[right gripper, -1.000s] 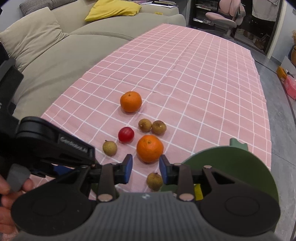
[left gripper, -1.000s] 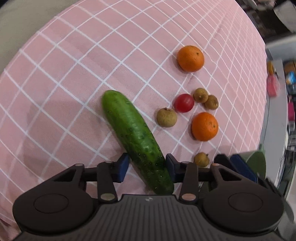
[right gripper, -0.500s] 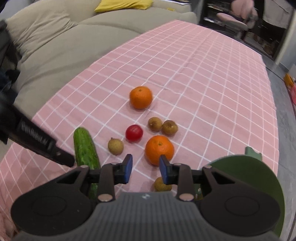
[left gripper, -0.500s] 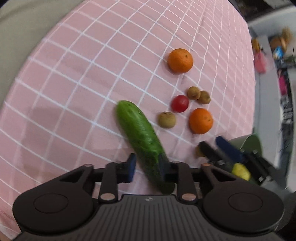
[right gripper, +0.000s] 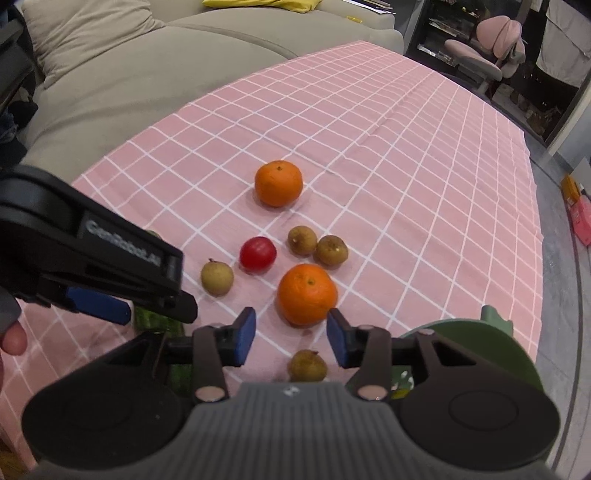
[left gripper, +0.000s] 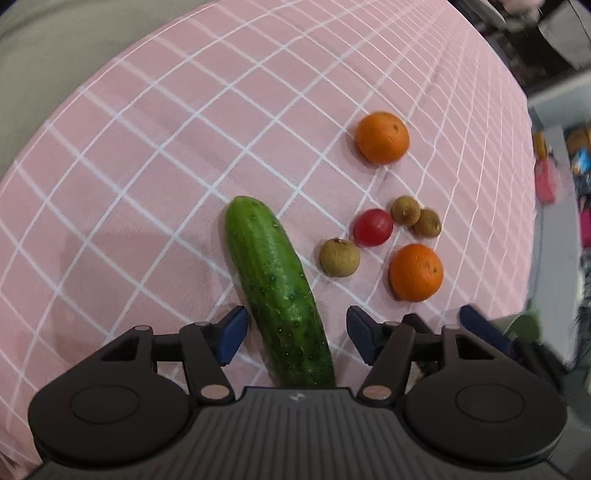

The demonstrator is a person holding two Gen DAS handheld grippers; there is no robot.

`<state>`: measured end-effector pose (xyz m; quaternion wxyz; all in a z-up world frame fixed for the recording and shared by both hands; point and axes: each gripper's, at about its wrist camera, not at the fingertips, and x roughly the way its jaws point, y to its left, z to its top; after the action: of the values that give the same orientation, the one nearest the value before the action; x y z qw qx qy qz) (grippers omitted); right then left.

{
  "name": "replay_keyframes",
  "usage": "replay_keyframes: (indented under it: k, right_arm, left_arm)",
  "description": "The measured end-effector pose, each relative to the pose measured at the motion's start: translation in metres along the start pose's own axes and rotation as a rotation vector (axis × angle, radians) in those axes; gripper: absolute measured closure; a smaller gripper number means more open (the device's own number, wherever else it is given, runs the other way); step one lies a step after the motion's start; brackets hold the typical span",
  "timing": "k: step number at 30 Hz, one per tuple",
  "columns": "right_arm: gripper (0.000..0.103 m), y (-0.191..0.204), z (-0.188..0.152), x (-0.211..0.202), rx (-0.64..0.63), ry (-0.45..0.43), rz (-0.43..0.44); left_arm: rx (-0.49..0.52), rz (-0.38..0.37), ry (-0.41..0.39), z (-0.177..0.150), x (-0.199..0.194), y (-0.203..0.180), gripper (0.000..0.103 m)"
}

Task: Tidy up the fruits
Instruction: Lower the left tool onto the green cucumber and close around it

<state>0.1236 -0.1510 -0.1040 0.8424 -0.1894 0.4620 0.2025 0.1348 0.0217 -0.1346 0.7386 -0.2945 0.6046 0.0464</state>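
Spread wider than a half-second ago, the left gripper (left gripper: 297, 334) fingers now flank the cucumber (left gripper: 277, 290) lying free on the pink-checked worktop (left gripper: 155, 155); right gripper (right gripper: 291, 338) fingers gape near an orange (right gripper: 307, 293), longans nearby.

Under the tool and spreading far ahead, a pink cloth (right gripper: 388, 155) with white squares. Off to the left, and running on far ahead, a big soft beige sofa (right gripper: 122, 81) with a fat cushion (right gripper: 88, 33), and a yellow pillow (right gripper: 266, 3) on top at the far end. Far ahead and to the right, a pink chair (right gripper: 487, 51) in a dark corner, and a small pink box (right gripper: 581, 221) on the grey floor (right gripper: 561, 295) to the right.
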Motion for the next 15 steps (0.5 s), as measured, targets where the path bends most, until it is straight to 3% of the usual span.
replay_keyframes:
  k: [3, 8, 12, 15]
  right_arm:
    - [0.057, 0.001, -0.001, 0.002, -0.03, 0.003, -0.018]
    - [0.056, 0.003, -0.002, 0.003, -0.056, 0.006, -0.024]
    - [0.055, 0.004, 0.0, 0.004, -0.049, 0.001, -0.012]
    - [0.055, 0.004, 0.002, 0.008, -0.037, 0.005, 0.001]
  left_arm:
    - [0.063, 0.031, 0.005, -0.002, 0.0, -0.003, 0.05]
    - [0.124, 0.015, 0.049, 0.007, -0.003, 0.002, 0.054]
    - [0.386, 0.135, 0.04, 0.013, -0.012, -0.011, 0.057]
    - [0.495, 0.199, 0.009, 0.015, -0.016, -0.012, 0.062]
